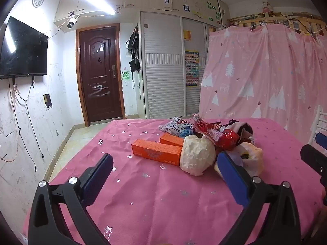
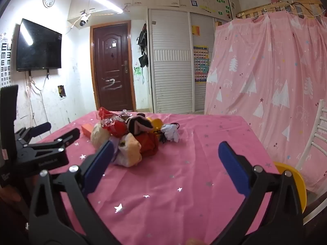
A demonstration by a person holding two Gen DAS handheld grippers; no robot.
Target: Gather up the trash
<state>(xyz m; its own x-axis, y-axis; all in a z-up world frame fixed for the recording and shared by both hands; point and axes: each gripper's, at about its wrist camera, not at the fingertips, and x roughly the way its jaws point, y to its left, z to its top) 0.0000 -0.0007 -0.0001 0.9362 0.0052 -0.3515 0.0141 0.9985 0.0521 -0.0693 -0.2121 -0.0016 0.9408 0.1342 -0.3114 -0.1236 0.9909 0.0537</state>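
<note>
Trash pile [image 1: 206, 143] beyond open left tool [image 1: 165, 163]

Left gripper [image 1: 164, 164] and right gripper [image 2: 166, 152] both hover side by side, jaws spread wide

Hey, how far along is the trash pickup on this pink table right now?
Nothing looks done yet: the trash pile, with its orange boxes and crumpled white paper, sits on the pink tablecloth. Nothing is in hand; the left gripper and right gripper are both open and empty. The whole pile is left to collect.
</note>
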